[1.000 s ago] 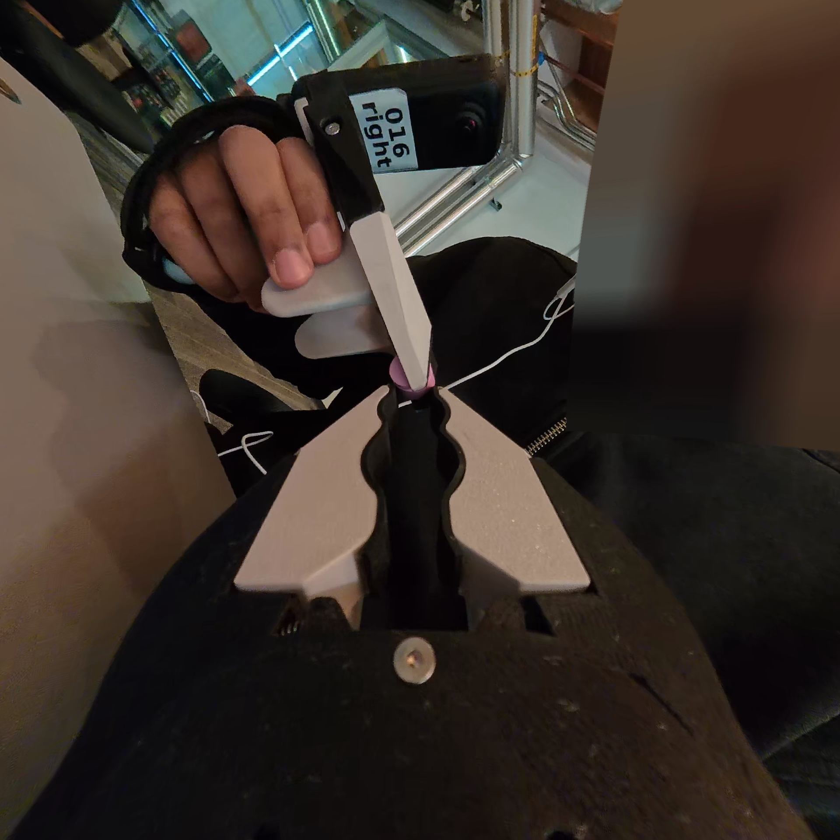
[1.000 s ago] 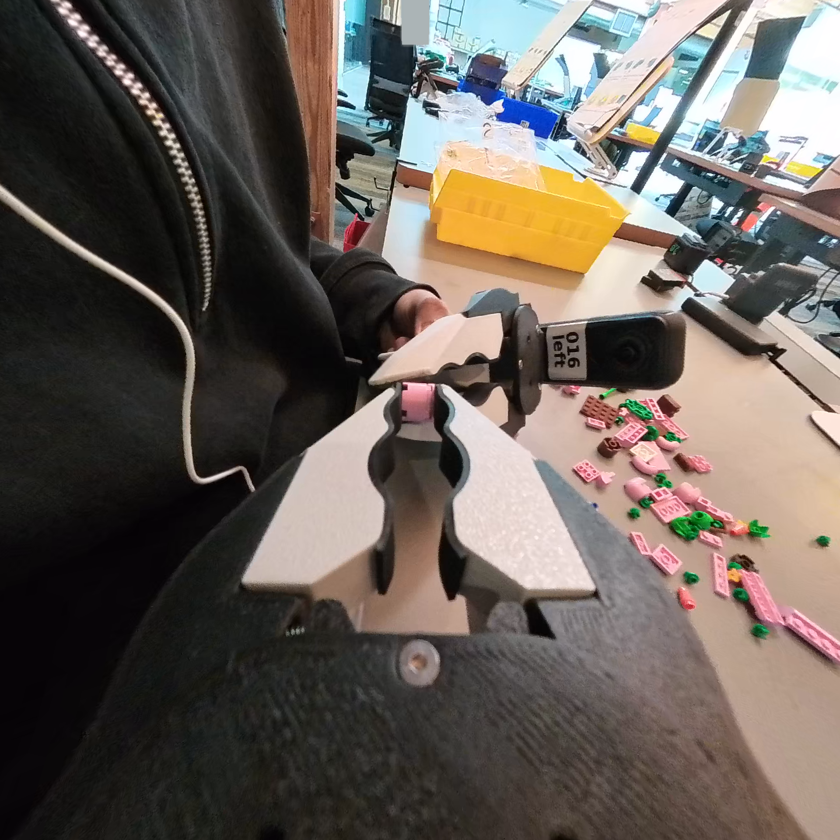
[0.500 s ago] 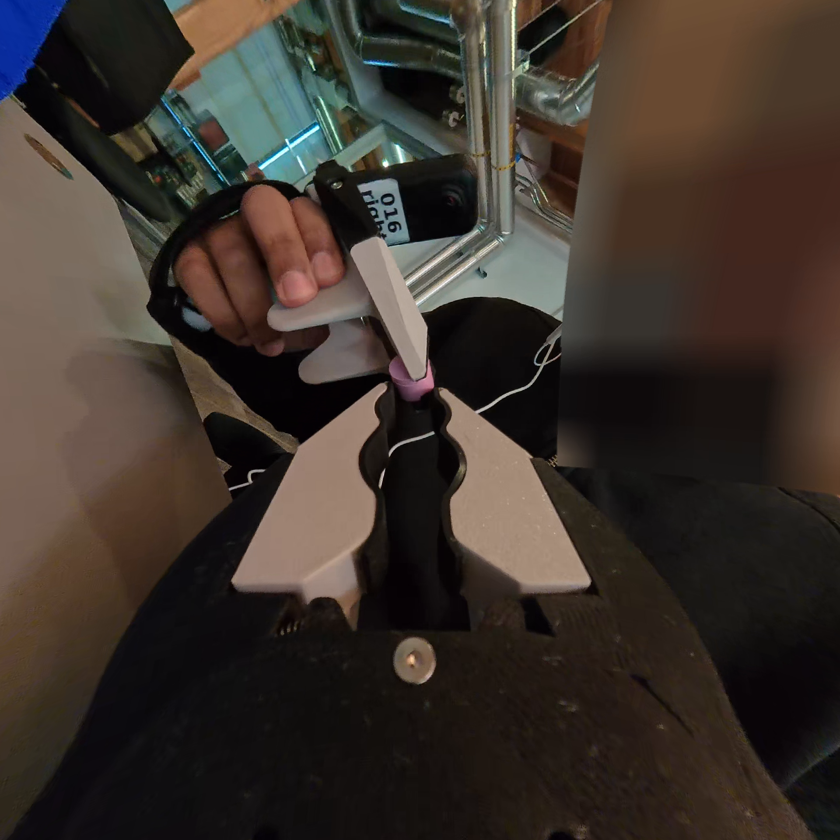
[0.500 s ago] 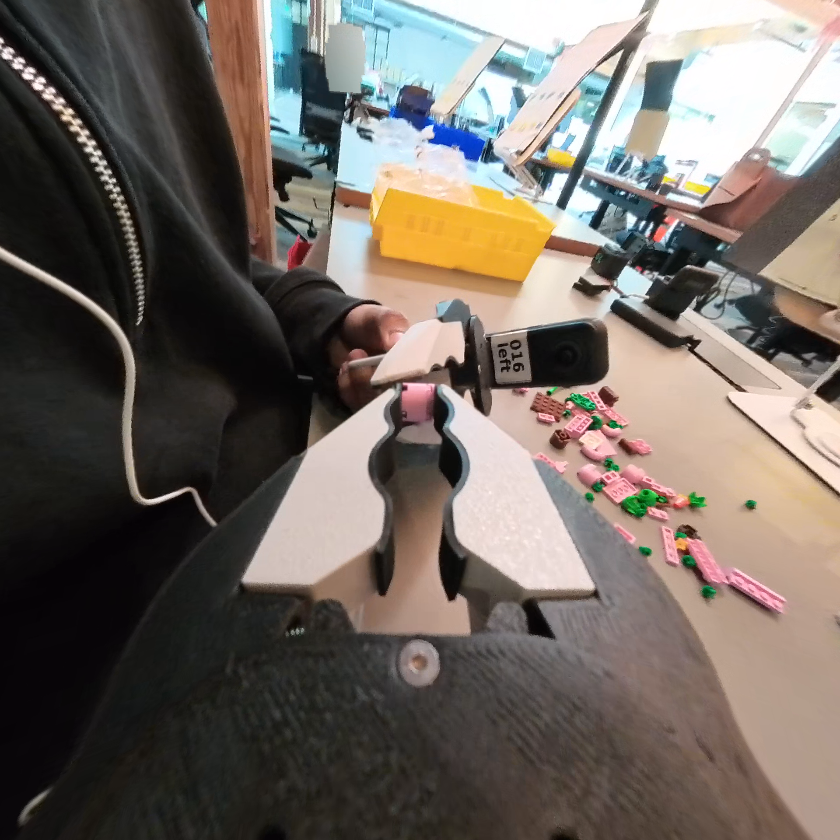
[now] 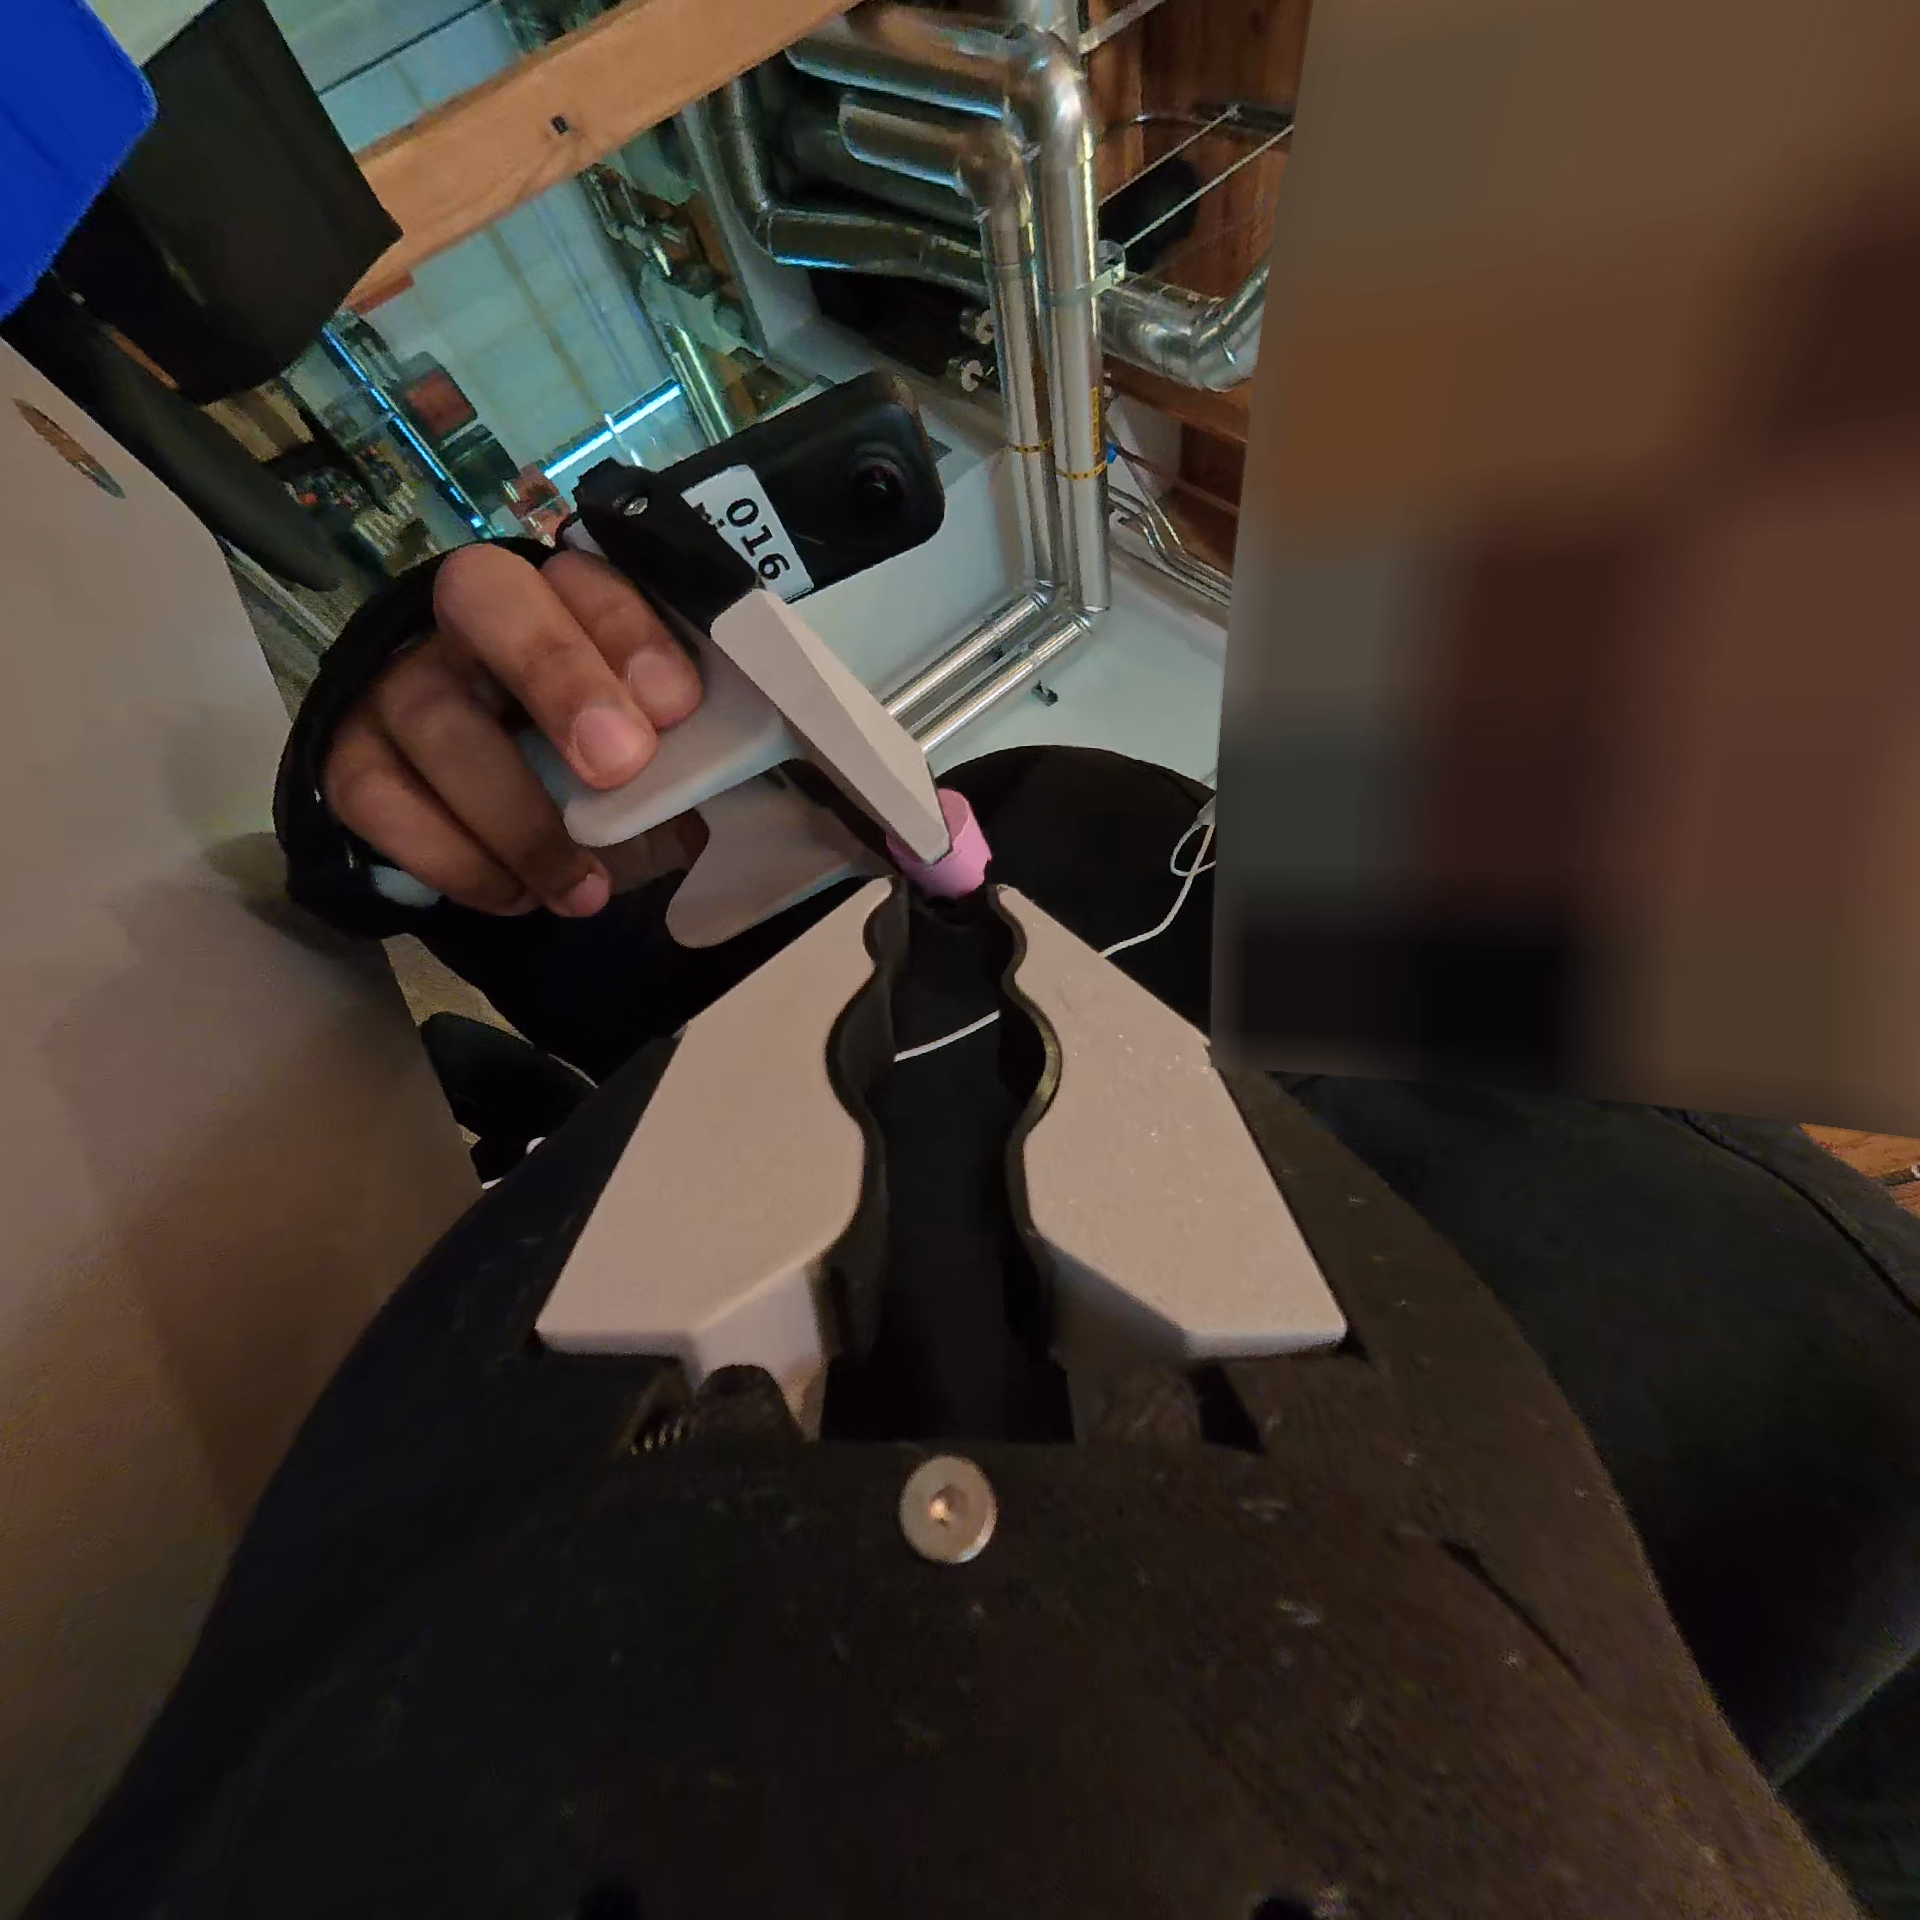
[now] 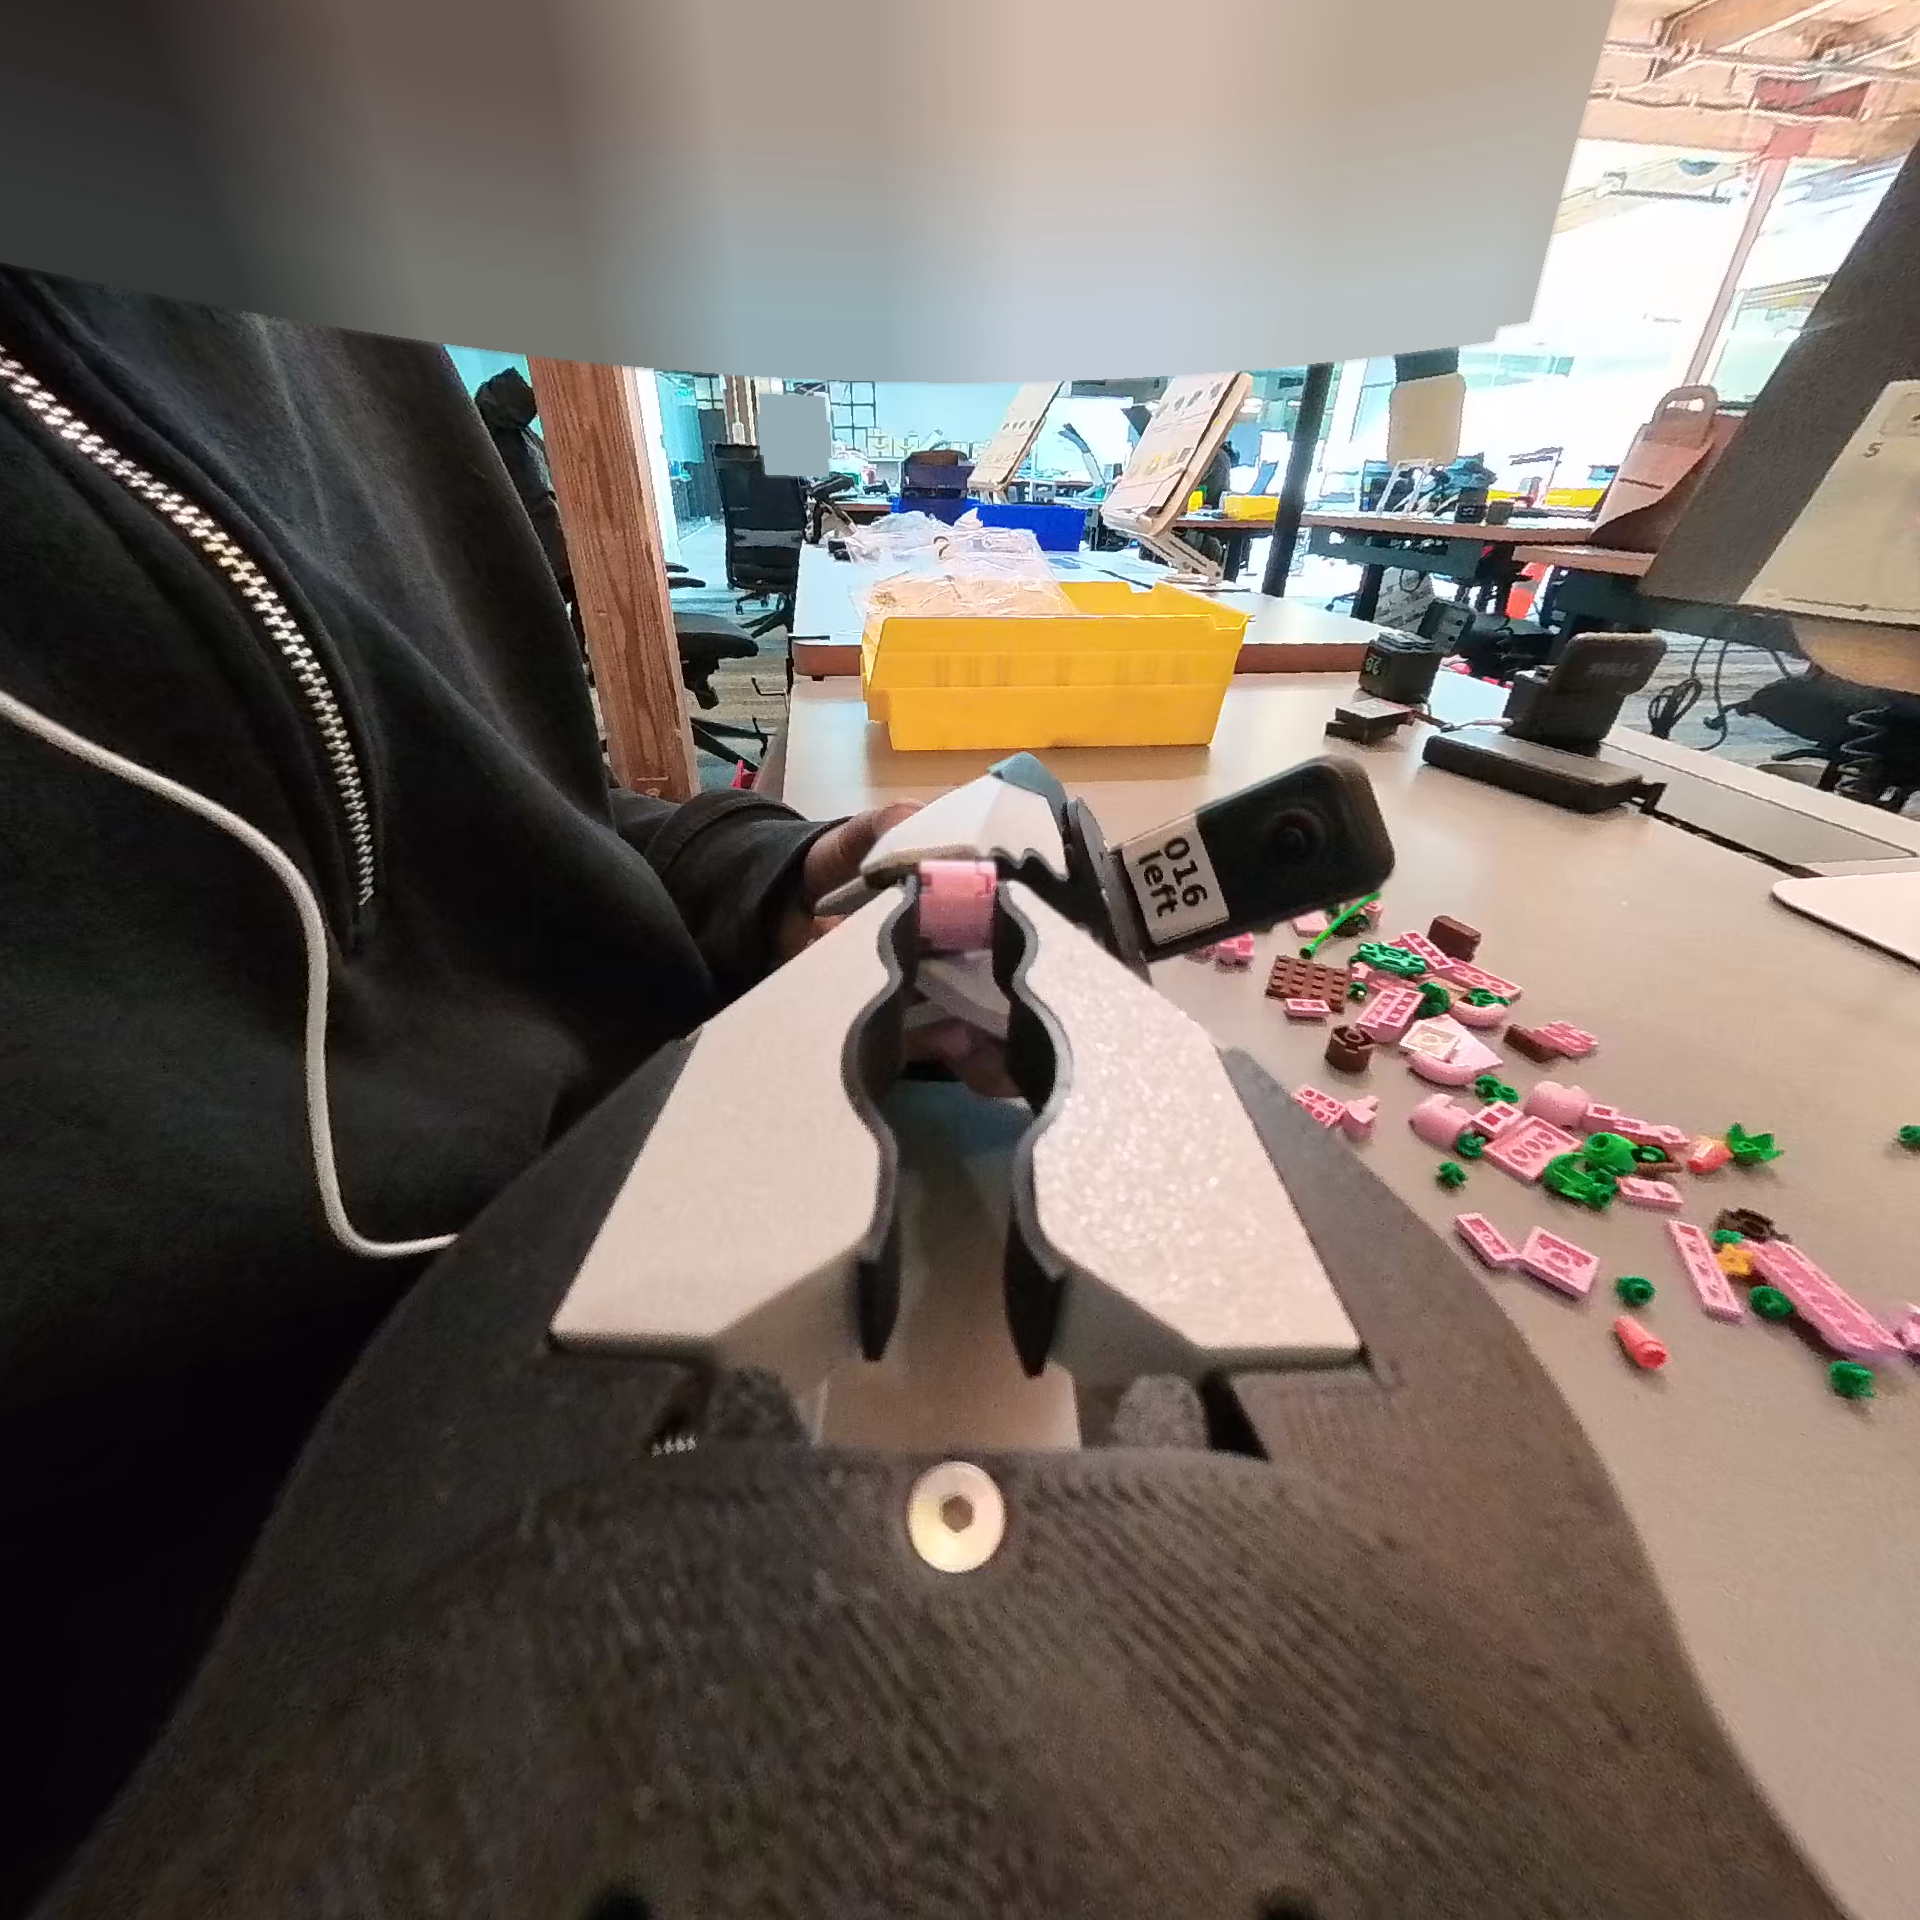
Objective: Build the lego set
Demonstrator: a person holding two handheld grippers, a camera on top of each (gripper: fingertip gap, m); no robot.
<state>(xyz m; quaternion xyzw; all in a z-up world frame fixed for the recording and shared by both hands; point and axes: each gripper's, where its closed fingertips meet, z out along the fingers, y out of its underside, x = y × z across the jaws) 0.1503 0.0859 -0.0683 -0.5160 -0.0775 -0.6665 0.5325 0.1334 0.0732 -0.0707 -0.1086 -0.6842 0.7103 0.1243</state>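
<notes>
Table (image 6: 1558, 1455) steadier (pink piece (image 6: 951, 909) now tilted)

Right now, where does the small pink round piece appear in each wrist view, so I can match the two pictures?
Left wrist view: pink round piece just above centre, at the right hand-held gripper tips, over this view's own fingertips.
Right wrist view: pink round piece upper centre, pinched between this view's own fingertips, the left hand-held gripper at its far end.
Shared landmark: the white cord on the black jacket.

Glossy plastic pink piece (image 6: 952, 910); matt grainy grey gripper (image 6: 954, 940); smooth table (image 6: 1621, 935).
</notes>
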